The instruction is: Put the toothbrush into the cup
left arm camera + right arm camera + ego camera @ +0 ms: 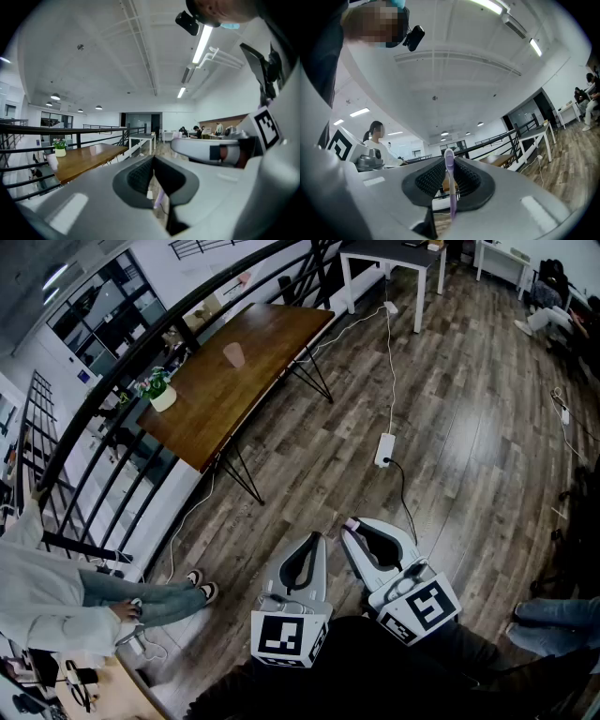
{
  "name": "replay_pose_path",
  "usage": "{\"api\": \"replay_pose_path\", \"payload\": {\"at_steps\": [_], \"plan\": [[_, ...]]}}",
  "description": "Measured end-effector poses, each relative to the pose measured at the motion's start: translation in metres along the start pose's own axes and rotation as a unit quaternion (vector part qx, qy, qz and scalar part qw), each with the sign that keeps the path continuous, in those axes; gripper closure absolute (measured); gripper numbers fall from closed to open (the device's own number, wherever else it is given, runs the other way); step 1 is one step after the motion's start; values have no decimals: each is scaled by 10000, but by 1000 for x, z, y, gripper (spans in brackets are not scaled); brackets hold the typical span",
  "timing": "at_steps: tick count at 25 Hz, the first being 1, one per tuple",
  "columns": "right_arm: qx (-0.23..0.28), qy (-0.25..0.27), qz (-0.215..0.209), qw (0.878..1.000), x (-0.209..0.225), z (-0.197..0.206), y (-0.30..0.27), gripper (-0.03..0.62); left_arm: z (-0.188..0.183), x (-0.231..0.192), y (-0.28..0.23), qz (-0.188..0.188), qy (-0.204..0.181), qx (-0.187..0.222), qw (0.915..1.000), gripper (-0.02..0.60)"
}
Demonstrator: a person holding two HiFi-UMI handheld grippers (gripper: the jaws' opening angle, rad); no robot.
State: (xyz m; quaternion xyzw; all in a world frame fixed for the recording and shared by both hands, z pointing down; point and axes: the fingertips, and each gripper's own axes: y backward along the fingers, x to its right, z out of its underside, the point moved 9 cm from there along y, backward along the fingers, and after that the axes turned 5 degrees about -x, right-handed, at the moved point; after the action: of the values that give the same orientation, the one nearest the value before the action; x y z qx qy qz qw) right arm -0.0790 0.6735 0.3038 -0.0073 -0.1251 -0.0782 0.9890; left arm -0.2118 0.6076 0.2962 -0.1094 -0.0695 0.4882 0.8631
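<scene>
A pale pink cup (233, 354) stands upright on the brown wooden table (211, 404), far from both grippers; it also shows small in the left gripper view as the cup (92, 150). My right gripper (352, 526) (449, 164) is shut on a purple toothbrush (450, 187), whose head pokes up past the fingertips; its tip shows pinkish in the head view as the toothbrush (351, 521). My left gripper (317, 538) (153, 161) is beside the right one, shut and holding nothing. Both are held level over the wooden floor, well short of the table.
A potted plant (161, 395) stands on the same table near its left end. A black railing (103, 390) runs behind it. A white power strip (385, 448) with cable lies on the floor ahead. A white table (394, 259) stands farther back. A seated person (56, 606) is at left.
</scene>
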Motion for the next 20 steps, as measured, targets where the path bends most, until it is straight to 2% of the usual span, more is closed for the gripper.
{"api": "replay_pose_path", "payload": {"at_steps": [5, 11, 15, 20], "plan": [[17, -95, -41, 9999, 30, -9, 7, 539, -8, 21, -21, -32, 16, -103, 9999, 572], [-4, -443, -84, 9990, 53, 0, 4, 539, -3, 28, -38, -90, -39, -468, 9989, 572], [-35, -563, -89, 9984, 66, 12, -17, 539, 7, 13, -56, -118, 7, -574, 9983, 572], [-210, -483, -134, 9985, 84, 9, -67, 539, 3, -29, -92, -125, 220, -450, 9987, 572]]}}
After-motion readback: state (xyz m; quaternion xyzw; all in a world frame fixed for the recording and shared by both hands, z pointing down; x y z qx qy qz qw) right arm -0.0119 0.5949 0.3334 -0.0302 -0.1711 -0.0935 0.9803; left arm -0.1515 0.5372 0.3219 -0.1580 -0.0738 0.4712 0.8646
